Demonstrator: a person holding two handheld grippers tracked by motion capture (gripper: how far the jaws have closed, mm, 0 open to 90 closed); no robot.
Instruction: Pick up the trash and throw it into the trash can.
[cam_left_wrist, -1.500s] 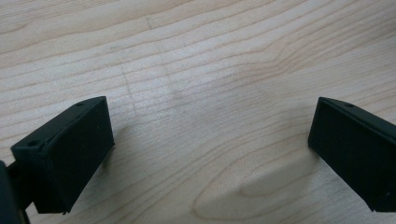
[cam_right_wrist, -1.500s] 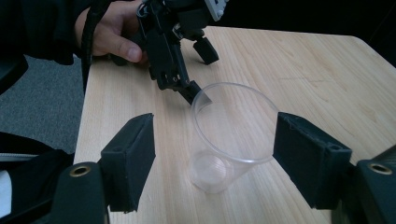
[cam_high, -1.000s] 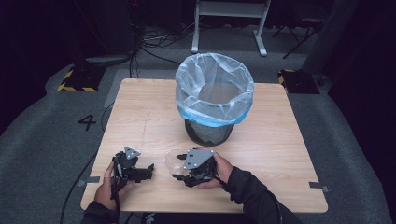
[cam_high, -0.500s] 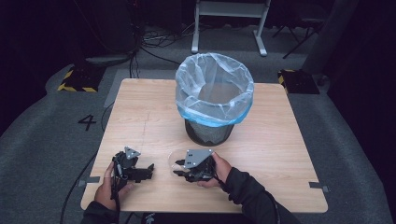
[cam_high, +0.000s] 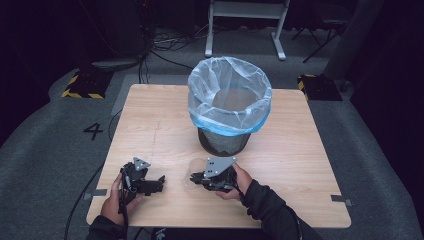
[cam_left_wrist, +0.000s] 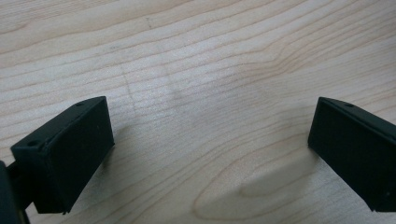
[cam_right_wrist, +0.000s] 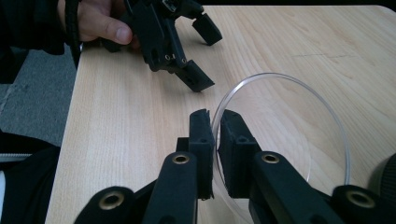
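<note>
A clear plastic cup (cam_right_wrist: 280, 135) lies on the wooden table (cam_high: 300, 165) near the front edge; in the high view the cup (cam_high: 196, 170) is a faint glassy shape. My right gripper (cam_right_wrist: 215, 116) has just been closing, and its jaws now pinch the cup's thin wall between them. In the high view the right gripper (cam_high: 194, 178) points left, held by a hand. My left gripper (cam_high: 159, 183) rests to the left on the table, apart from the cup. Its jaws (cam_left_wrist: 210, 154) stand wide open over bare wood, and the left gripper (cam_right_wrist: 205, 56) is also open in the right gripper view.
A dark mesh waste bin (cam_high: 225, 140) lined with a clear and blue bag (cam_high: 227, 100) stands at the table's middle, just behind the right hand. Grey floor surrounds the table. A white metal stand (cam_high: 245, 25) is at the back.
The right gripper's jaws have closed on the cup's wall, with the hand shifting only slightly. The left hand and its gripper have kept still.
</note>
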